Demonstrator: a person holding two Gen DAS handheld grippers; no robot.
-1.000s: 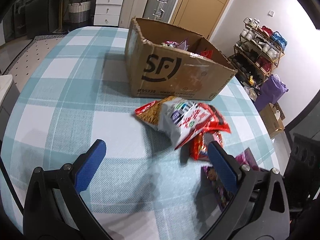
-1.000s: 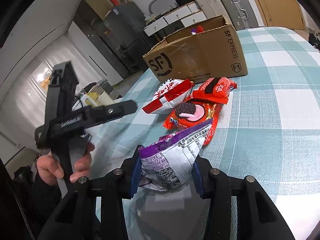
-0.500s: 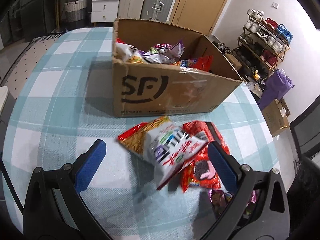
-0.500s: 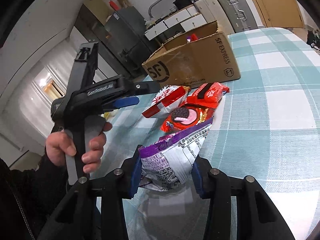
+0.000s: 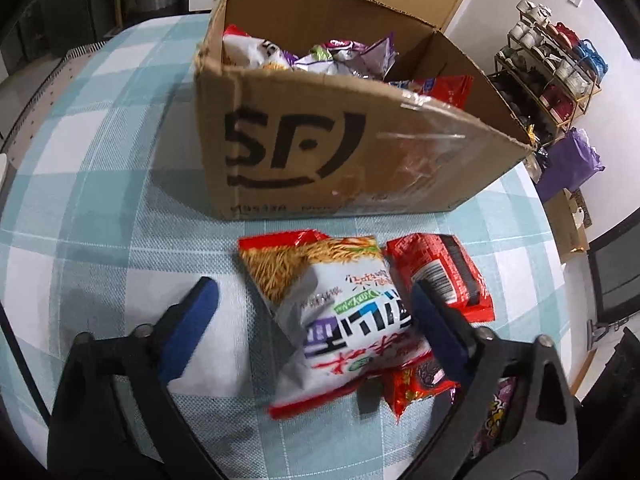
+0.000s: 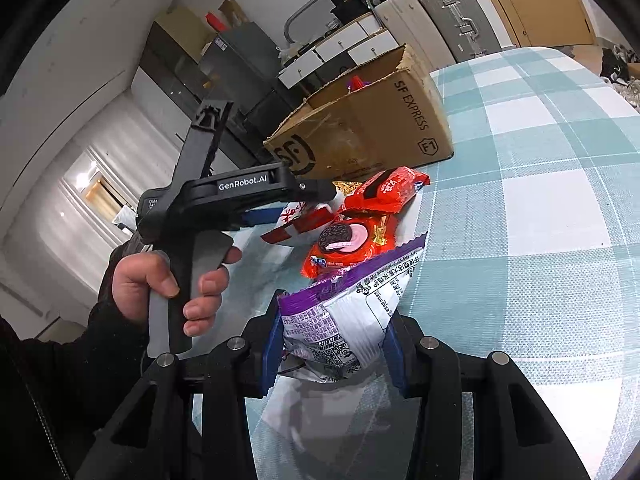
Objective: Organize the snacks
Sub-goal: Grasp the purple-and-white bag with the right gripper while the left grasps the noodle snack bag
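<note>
My left gripper (image 5: 316, 308) is open, its jaws either side of a white and red noodle snack bag (image 5: 340, 308) lying on the checked tablecloth; it also shows in the right wrist view (image 6: 296, 216). A red packet (image 5: 440, 272) and a red Oreo packet (image 5: 420, 380) lie beside the bag. The SF cardboard box (image 5: 320, 160) behind holds several snack bags. My right gripper (image 6: 332, 348) is shut on a purple and white snack bag (image 6: 348, 320), held just above the table. The Oreo packet (image 6: 344, 240) and red packet (image 6: 384, 194) lie ahead of it.
The round table (image 5: 80, 200) has a teal checked cloth (image 6: 540, 240). A shoe rack (image 5: 552, 72) and purple bag (image 5: 568, 164) stand to the right. Suitcases (image 6: 452, 20), drawers and a door are behind the box.
My left gripper has moved forward and down, so the noodle bag now lies between its open jaws and the box is closer. My right gripper keeps its hold on the purple bag.
</note>
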